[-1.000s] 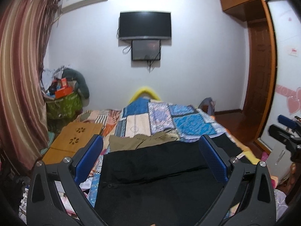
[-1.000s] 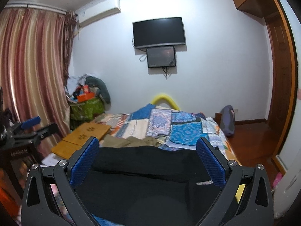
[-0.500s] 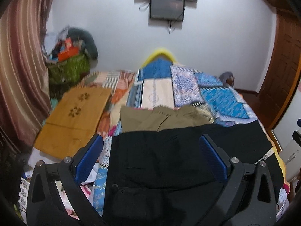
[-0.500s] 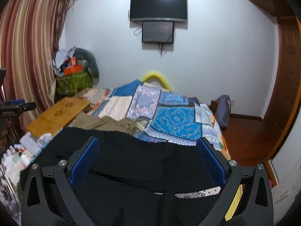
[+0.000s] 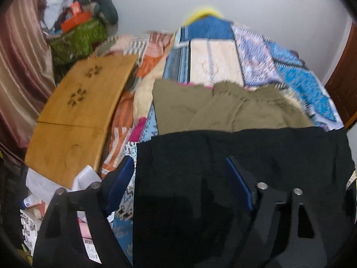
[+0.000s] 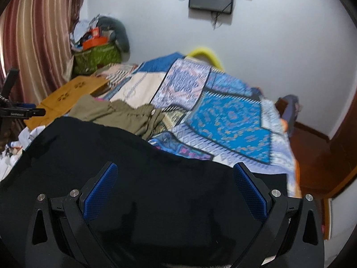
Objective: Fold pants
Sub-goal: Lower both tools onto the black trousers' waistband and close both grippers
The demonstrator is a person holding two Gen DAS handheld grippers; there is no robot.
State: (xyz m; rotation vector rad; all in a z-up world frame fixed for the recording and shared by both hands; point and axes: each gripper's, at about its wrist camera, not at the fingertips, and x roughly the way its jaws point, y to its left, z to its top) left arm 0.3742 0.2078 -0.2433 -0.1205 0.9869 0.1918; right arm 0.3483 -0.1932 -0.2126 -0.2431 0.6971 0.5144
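Both cameras ride on hand-held grippers and look steeply down and forward over the near end of a bed. The left wrist view sits close above the black pants (image 5: pixel 223 167), facing the bed's left half and a wooden lap desk (image 5: pixel 80 111). The right wrist view, equally close, faces further right, toward the door side. Both share the pants, olive garment (image 6: pixel 125 116), patchwork bedspread (image 6: pixel 229 120) and far wall.

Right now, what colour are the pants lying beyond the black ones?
Olive green pants; clearest in the left wrist view.
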